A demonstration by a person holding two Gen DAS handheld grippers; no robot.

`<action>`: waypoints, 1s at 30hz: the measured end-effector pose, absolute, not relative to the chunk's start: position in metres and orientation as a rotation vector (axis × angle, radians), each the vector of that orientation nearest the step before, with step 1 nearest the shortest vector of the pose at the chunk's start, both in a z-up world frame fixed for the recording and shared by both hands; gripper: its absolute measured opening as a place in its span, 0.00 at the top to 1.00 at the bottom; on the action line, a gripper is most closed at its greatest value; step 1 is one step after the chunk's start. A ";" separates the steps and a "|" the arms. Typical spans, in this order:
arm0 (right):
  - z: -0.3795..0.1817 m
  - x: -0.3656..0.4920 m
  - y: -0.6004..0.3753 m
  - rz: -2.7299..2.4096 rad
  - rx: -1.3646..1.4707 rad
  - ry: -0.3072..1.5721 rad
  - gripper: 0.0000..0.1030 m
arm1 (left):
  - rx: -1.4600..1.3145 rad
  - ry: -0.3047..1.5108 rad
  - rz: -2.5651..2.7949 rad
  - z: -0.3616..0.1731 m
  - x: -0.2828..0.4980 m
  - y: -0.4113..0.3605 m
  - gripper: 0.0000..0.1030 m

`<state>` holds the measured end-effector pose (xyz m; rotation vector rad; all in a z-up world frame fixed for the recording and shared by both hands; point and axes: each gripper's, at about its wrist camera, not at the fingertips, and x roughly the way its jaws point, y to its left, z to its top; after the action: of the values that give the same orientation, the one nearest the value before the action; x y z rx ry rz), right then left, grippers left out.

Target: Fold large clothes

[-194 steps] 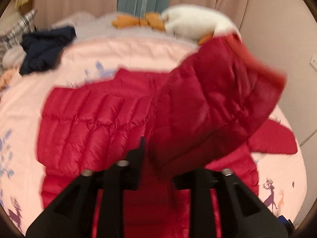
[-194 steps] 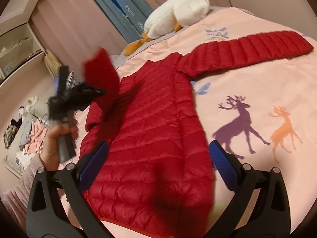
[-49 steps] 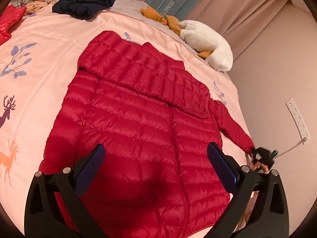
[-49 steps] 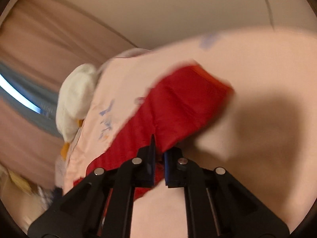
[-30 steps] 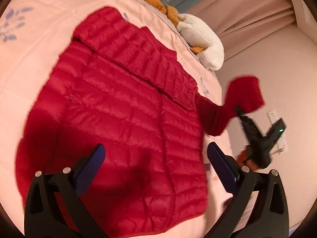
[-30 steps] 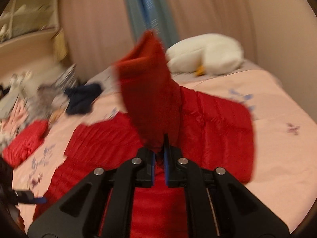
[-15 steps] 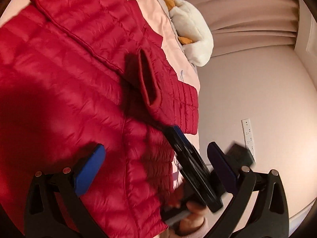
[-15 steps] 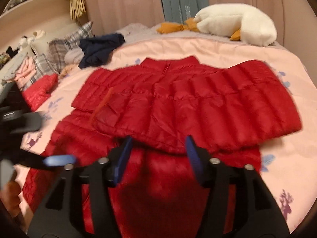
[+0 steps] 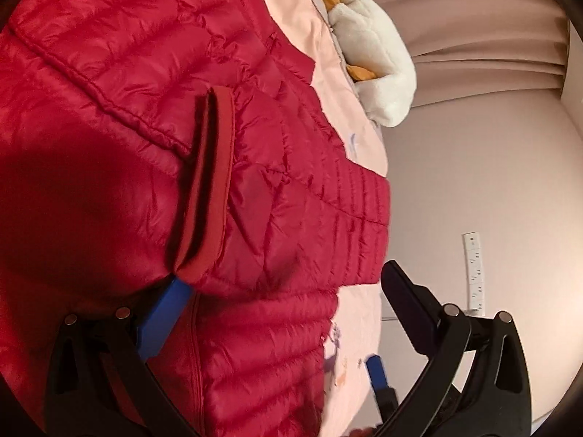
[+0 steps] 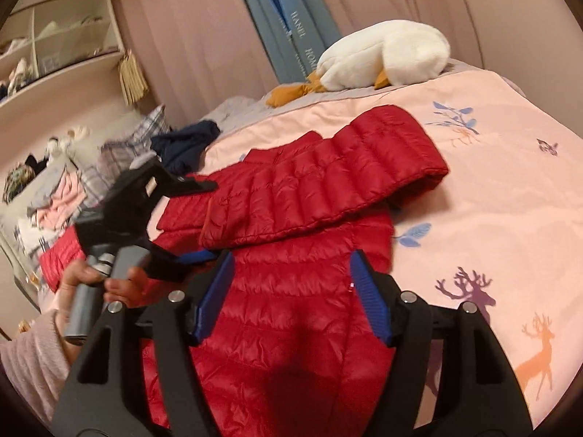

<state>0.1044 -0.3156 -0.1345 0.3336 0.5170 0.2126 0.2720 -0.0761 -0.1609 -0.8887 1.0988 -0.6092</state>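
Observation:
A red puffer jacket (image 10: 291, 327) lies front up on the pink duvet (image 10: 492, 200). Its sleeve (image 10: 328, 189) is folded across the chest, the cuff (image 9: 207, 189) ending near the zip. My right gripper (image 10: 291, 296) hovers over the jacket's lower body. Its jaws are opening and nothing is pinched between the blue pads. A hand (image 10: 83, 280) holds my left gripper (image 10: 200, 220) at the left, open and right by the cuff. In the left wrist view the left gripper (image 9: 288, 306) stands wide open, its left pad just under the cuff. The jacket (image 9: 109, 145) fills that view.
A white plush goose (image 10: 382, 54) lies at the head of the bed. A navy garment (image 10: 186, 142) and a plaid pillow (image 10: 120, 153) sit at the far left, with a second red garment (image 10: 58, 255) nearer. The wall with a power strip (image 9: 473, 269) runs along the bed's right side.
The right gripper carried the sleeve over the jacket, opened and let it go; the sleeve now lies across the chest. The left gripper moved in close to the cuff.

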 end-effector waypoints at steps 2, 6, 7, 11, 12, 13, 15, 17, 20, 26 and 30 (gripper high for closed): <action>-0.137 0.100 -0.321 0.215 0.355 0.504 0.34 | -0.903 1.102 -0.585 -0.164 0.277 -0.076 0.01; -0.144 0.096 -0.331 0.234 0.425 0.491 0.34 | -0.917 1.067 -0.518 -0.161 0.278 -0.065 0.29; -0.146 0.095 -0.334 0.236 0.440 0.488 0.34 | -0.915 1.069 -0.501 -0.162 0.278 -0.063 0.33; -0.154 0.093 -0.344 0.217 0.478 0.495 0.34 | -0.881 1.097 -0.449 -0.169 0.282 -0.061 0.75; -0.155 0.093 -0.346 0.217 0.485 0.496 0.34 | -0.870 1.096 -0.441 -0.168 0.281 -0.062 0.79; -0.156 0.093 -0.348 0.214 0.489 0.497 0.34 | -0.853 1.090 -0.433 -0.165 0.280 -0.062 0.82; -0.156 0.091 -0.349 0.209 0.490 0.495 0.34 | -0.813 1.068 -0.427 -0.155 0.278 -0.065 0.87; -0.156 0.089 -0.351 0.206 0.496 0.490 0.34 | -0.769 1.033 -0.435 -0.140 0.277 -0.068 0.88; -0.156 0.086 -0.355 0.193 0.504 0.483 0.34 | -0.703 0.954 -0.449 -0.106 0.278 -0.069 0.88; -0.158 0.085 -0.359 0.178 0.509 0.488 0.34 | -0.627 0.741 -0.395 -0.032 0.281 -0.036 0.88; -0.157 0.085 -0.358 0.177 0.493 0.498 0.34 | -0.564 0.667 -0.298 -0.012 0.283 -0.005 0.88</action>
<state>0.0846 -0.3576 -0.1572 0.4934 0.4982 0.1767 0.2829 -0.0047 -0.0121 -0.5642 0.6670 -0.2983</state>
